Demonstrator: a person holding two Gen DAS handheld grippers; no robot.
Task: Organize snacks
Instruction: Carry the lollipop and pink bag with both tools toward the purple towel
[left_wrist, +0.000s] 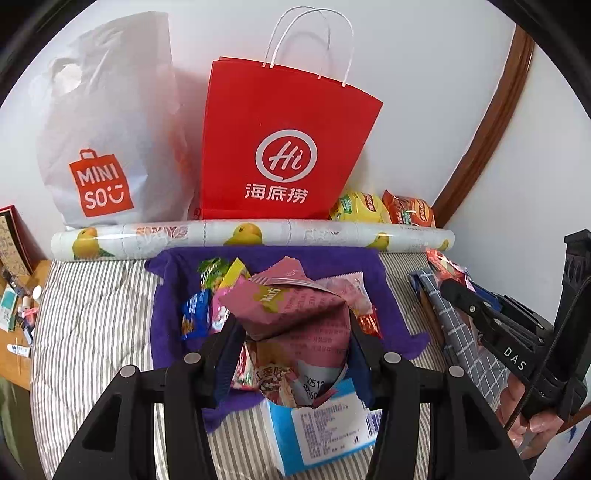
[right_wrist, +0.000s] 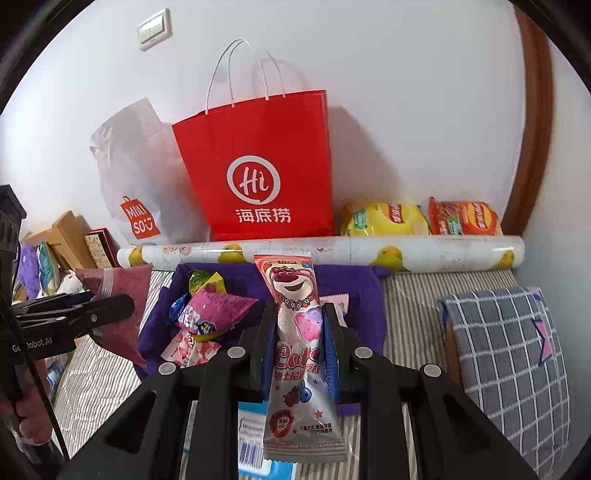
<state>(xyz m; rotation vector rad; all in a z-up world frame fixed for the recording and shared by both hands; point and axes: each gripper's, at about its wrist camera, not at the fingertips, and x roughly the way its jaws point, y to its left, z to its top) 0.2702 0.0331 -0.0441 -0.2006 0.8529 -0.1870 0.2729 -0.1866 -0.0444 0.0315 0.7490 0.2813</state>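
Snacks sit in two grips at once, both hanging over the purple cloth bin (left_wrist: 388, 295) on the striped bed (left_wrist: 92, 332). The left gripper (left_wrist: 291, 332) is partly closed on a crumpled pink packet (left_wrist: 295, 314); its pads press the packet's sides. The right gripper (right_wrist: 299, 343) is clamped tight on a long bear-printed candy pouch (right_wrist: 295, 332), holding it at mid-length.

What the next move turns on, as I judge it, is how each held snack lies to the bin's opening. The pouch's long axis runs straight out along the right gripper's fingers, its top end reaching over the bin's far rim toward the fruit-printed roll (right_wrist: 424, 251), its bottom end hanging back toward the camera. The bin lies directly ahead of and below both grippers, with loose wrapped snacks (right_wrist: 214, 306) already inside on its left side. Of the two, the left gripper looks more squarely over the bin's middle; the right is over its centre-right part.

Only the right wrist view shows the pouch's printed face and the checked cushion (right_wrist: 498, 350) whole, plus the left gripper from the side. Only the left wrist view shows the pink packet's folded underside, the blue and white box (left_wrist: 325, 424) beneath it, and the right gripper entering from the right. The red paper bag (left_wrist: 288, 147) and white shopping bag (left_wrist: 110, 129) stand against the wall in both.
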